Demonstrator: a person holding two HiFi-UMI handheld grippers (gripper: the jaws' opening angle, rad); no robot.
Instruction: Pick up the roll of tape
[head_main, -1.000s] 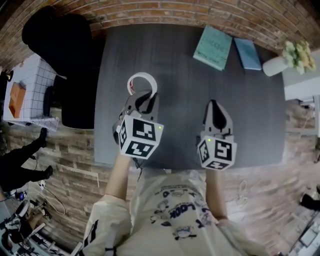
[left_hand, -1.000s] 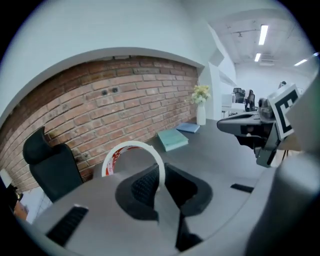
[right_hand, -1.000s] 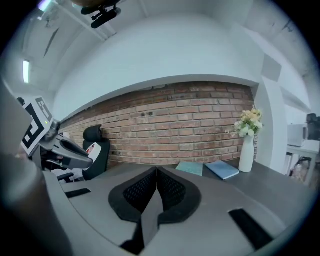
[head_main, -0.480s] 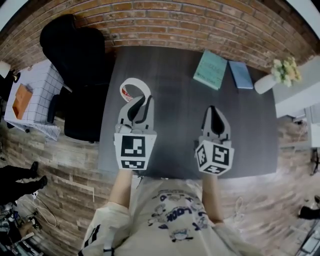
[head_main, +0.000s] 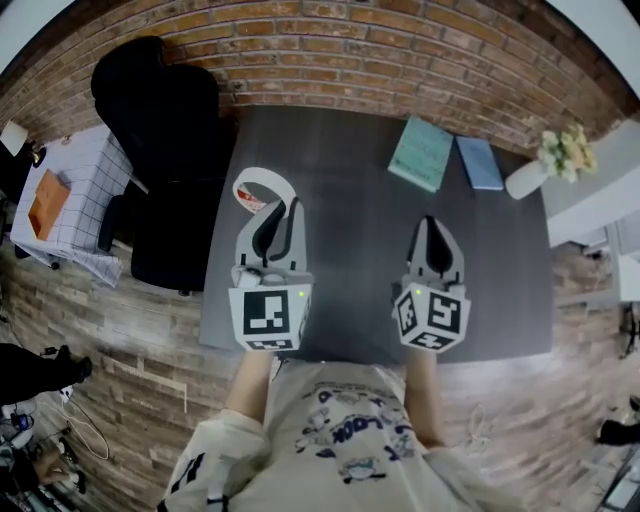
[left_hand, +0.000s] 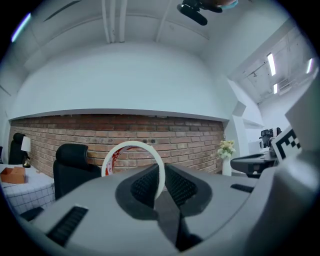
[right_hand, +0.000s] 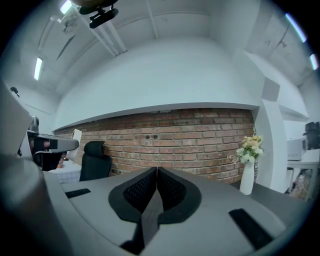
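Note:
The roll of tape (head_main: 258, 187) is a thin white ring with red print inside, and it hangs above the dark grey table (head_main: 350, 240), at its left part. My left gripper (head_main: 283, 207) is shut on the ring's right side. In the left gripper view the tape (left_hand: 134, 144) stands upright against the brick wall, its rim pinched between the pads of that gripper (left_hand: 160, 171). My right gripper (head_main: 430, 224) hovers over the table's right half, shut and empty. In the right gripper view its jaws (right_hand: 157, 171) meet with nothing between them.
A black office chair (head_main: 160, 110) stands beside the table's far left corner. A teal book (head_main: 425, 152), a blue book (head_main: 480, 162) and a white vase of flowers (head_main: 545, 165) lie along the table's far right. A white gridded side table (head_main: 75, 185) carries an orange item (head_main: 47, 203).
Both grippers have risen. The left one lifted the tape off the table and rolled so its marker cube faces up; the tape stays pinched in its jaws.

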